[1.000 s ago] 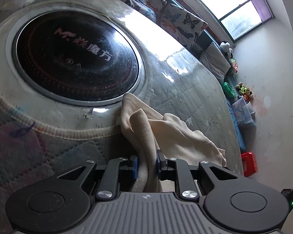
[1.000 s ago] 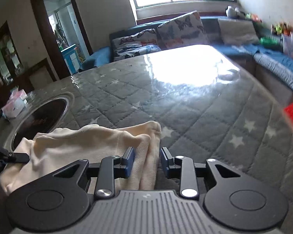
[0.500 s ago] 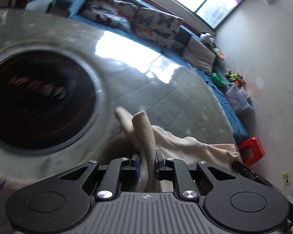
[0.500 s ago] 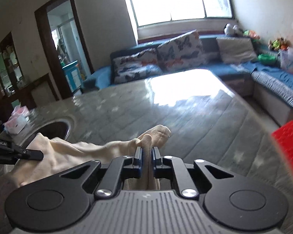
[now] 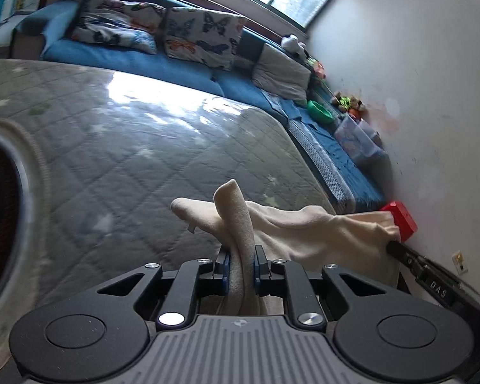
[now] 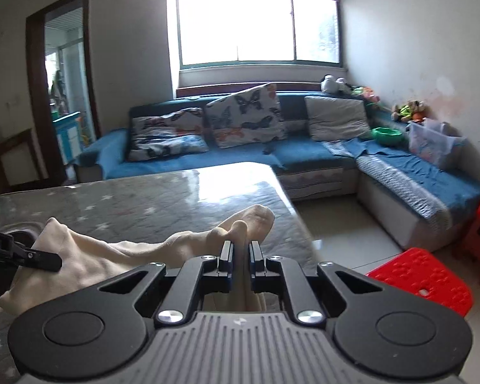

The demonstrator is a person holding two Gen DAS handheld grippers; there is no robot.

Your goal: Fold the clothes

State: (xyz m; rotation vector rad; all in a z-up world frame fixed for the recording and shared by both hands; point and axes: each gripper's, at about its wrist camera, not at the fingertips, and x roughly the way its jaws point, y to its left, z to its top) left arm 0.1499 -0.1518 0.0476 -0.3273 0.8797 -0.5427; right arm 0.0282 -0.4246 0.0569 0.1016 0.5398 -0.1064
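Left wrist view: my left hand-held gripper point(image 5: 242, 257) and right hand-held gripper point(image 6: 239, 254) each clench an end of the cream cloth point(image 5: 320, 233), stretched sideways between them above the tabletop point(image 5: 150, 147).

Cream garment point(image 5: 304, 230) — grey star-quilted table cover point(image 5: 144, 160) — blue sofa point(image 6: 304, 152).

I see the cream garment point(image 5: 304, 230) as soft matt knit cloth. My gripper point(image 5: 242, 264) looks like matt black plastic with shiny metal screws. At twelve o'clock, the quilted table cover point(image 5: 150, 147) shines glossy.
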